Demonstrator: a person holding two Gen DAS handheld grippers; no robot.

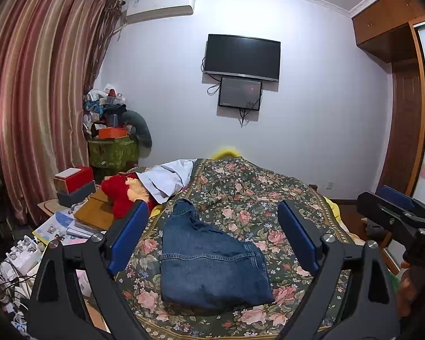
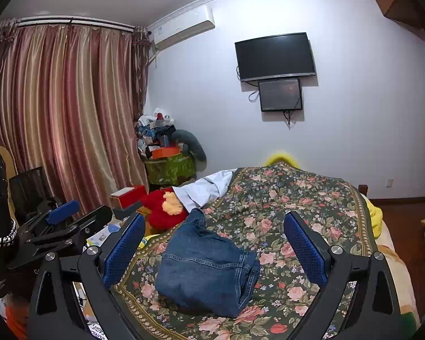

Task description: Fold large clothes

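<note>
While both my tools hang spread w/ nothing held, left tool (image 1: 212, 243) & right tool (image 2: 214, 248), folded blue denim jeans (image 1: 212, 263) lie on floral bedspread (image 1: 269, 198) straight ahead, long axis prob. running away; neither nearer.

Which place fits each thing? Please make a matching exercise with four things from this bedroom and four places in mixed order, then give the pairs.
Things:
1. jeans
2. television
3. air conditioner
4. red plush toy

Places:
A. high on the wall, beside the curtain
B. at the bed's left edge
C. folded on the flowered bedspread
D. on the wall, above a smaller screen

Pairs: 1-C, 2-D, 3-A, 4-B
</note>
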